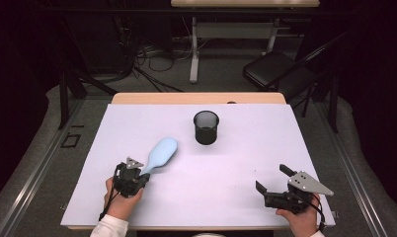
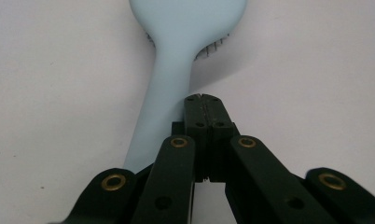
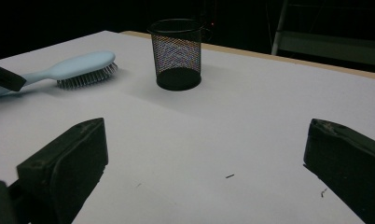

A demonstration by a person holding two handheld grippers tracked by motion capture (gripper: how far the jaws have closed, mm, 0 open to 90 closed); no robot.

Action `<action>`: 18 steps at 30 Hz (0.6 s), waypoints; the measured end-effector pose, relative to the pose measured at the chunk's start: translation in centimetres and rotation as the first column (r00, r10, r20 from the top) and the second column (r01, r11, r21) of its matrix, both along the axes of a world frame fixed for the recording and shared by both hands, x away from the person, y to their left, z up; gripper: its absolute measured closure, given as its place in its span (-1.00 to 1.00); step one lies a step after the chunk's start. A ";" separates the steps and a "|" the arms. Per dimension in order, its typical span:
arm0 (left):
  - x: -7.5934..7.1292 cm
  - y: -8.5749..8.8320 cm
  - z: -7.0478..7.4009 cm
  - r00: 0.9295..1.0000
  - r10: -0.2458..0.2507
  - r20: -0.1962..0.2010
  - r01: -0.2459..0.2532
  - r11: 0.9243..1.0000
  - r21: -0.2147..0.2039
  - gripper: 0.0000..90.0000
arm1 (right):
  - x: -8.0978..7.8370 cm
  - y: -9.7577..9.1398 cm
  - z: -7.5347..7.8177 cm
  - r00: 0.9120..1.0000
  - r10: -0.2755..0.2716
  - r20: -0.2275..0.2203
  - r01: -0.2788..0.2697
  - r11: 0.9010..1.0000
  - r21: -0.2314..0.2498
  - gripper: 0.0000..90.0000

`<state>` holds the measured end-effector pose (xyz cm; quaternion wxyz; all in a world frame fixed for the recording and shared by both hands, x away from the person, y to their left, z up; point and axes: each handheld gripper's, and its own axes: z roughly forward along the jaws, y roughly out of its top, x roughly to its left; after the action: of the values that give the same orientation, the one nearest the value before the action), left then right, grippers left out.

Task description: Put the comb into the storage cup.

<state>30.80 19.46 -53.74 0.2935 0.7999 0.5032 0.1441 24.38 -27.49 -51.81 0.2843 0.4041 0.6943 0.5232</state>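
A light blue hairbrush [image 1: 162,153] [image 2: 174,42] [image 3: 78,65] lies bristles down on the white table cover [image 1: 236,163], left of centre, with its handle pointing at my left gripper [image 1: 143,178] [image 2: 204,99]. That gripper's jaws are pressed together with nothing between them. They rest just to the right of the handle in the left gripper view. My right gripper [image 1: 272,177] [image 3: 204,154] sits near the front right of the table, jaws wide apart and holding nothing. A black mesh cup [image 1: 206,127] [image 3: 177,53] stands upright toward the back centre.
The wooden table edge [image 1: 196,98] shows beyond the white cover. Behind the table, a dark folding chair [image 1: 280,69] stands at the back right. Cables [image 1: 147,59] and the legs of another table [image 1: 194,54] occupy the floor there.
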 end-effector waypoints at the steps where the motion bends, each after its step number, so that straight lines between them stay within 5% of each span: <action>1: 0.0 0.0 0.0 1.000 0.008 0.006 -0.007 1.000 -0.003 1.00 | 0.0 0.0 0.0 1.000 0.000 0.001 0.000 1.000 0.000 -1.00; 18: 0.5 1.0 0.0 0.999 0.032 0.010 -0.032 0.999 -0.013 1.00 | 0.0 0.0 0.0 1.000 0.002 0.003 -0.002 1.000 -0.001 -1.00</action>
<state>31.27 20.45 -53.73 0.2989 0.7891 0.5154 0.1494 24.39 -27.52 -51.80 0.2853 0.4025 0.6946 0.5237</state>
